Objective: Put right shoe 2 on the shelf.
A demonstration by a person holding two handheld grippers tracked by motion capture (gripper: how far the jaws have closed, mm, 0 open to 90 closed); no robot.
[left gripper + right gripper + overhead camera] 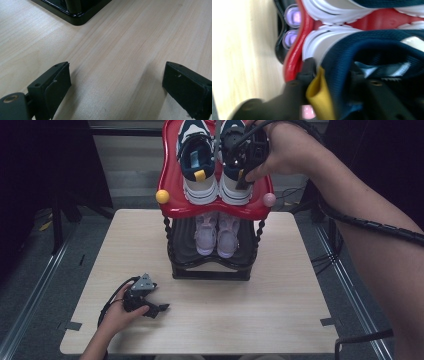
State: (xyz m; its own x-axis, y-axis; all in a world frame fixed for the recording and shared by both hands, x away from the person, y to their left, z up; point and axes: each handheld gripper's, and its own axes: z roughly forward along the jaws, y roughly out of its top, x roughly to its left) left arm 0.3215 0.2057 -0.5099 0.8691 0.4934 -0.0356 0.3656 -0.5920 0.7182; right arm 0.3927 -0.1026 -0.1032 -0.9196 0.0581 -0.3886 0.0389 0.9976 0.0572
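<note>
1. The right gripper (243, 167) sits at the heel of the right-hand navy and white sneaker (235, 190) on the top shelf. In the right gripper view its two black jaws straddle the navy heel collar (362, 50), one outside and one inside the shoe, with the yellow pull tab (320, 97) lying between them.
2. Whether the pads press on the collar I cannot tell; the view is blurred.
3. The person's right hand (285, 150) wraps the gripper from above, and a ribbed black cable (370, 225) trails along the forearm.
4. That sneaker stands with its heel towards the person, just beside its partner, the left navy sneaker (197, 165), which has its own yellow tab.
5. Both rest on the red top shelf (172, 175) of a small shoe rack. A yellow knob (162, 196) and a pink knob (269, 199) sit at its front corners.
6. On the black lower shelf (185, 245) stands a pair of pale pink sneakers (216, 235), heels outward.
7. The rack stands at the far middle of a light wooden table (280, 285).
8. The left gripper (160, 309) lies on the table near the front left, held by the left hand (122, 312), well apart from the rack. Its jaws are spread wide with bare wood between them, and the rack's black base corner (75, 17) shows ahead.
</note>
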